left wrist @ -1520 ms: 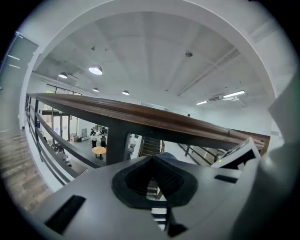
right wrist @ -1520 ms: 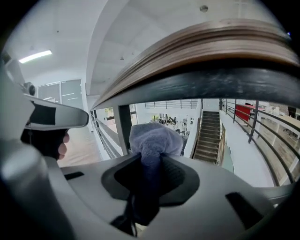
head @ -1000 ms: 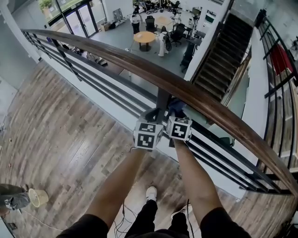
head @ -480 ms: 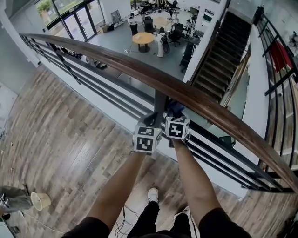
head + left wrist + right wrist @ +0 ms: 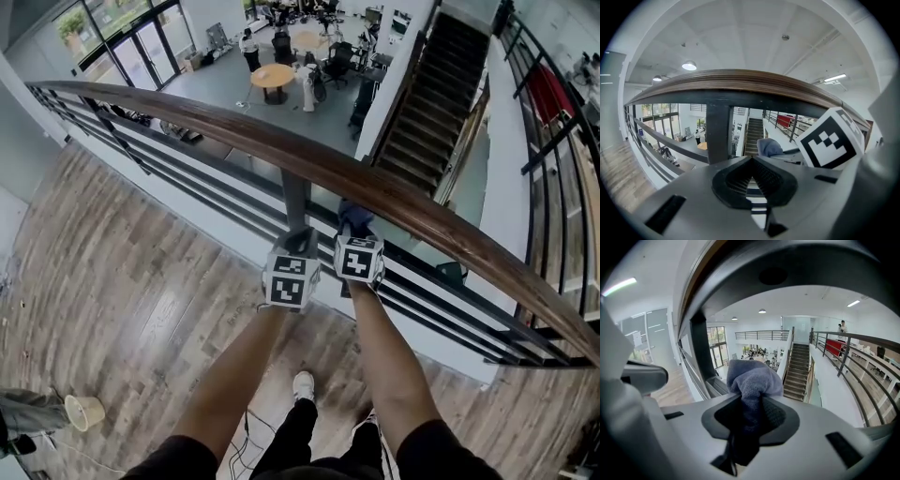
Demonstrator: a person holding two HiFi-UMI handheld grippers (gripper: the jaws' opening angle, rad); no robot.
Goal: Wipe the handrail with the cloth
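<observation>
A brown wooden handrail (image 5: 234, 127) curves from upper left to lower right. My right gripper (image 5: 354, 227) is shut on a grey-blue cloth (image 5: 354, 216), which sits just below the rail, to the right of a black post. The cloth (image 5: 752, 378) bulges out of the shut jaws of the right gripper (image 5: 752, 401), with the rail's dark underside (image 5: 787, 263) arching overhead. My left gripper (image 5: 302, 236) is right beside it, tip near the post. The left gripper (image 5: 751, 161) is shut with nothing in it, under the rail (image 5: 740, 82); the cloth (image 5: 768, 146) shows to its right.
The black post (image 5: 295, 195) and horizontal black bars (image 5: 450, 300) run under the rail. Beyond is a drop to a lower floor with tables and a staircase (image 5: 431, 94). On the wood floor (image 5: 122, 281) are a small cup-like container (image 5: 82, 411), cables and the person's shoes (image 5: 302, 384).
Both grippers and the cloth now sit a little further right of the post under the rail. The head view has shifted. Jaw states are unchanged.
</observation>
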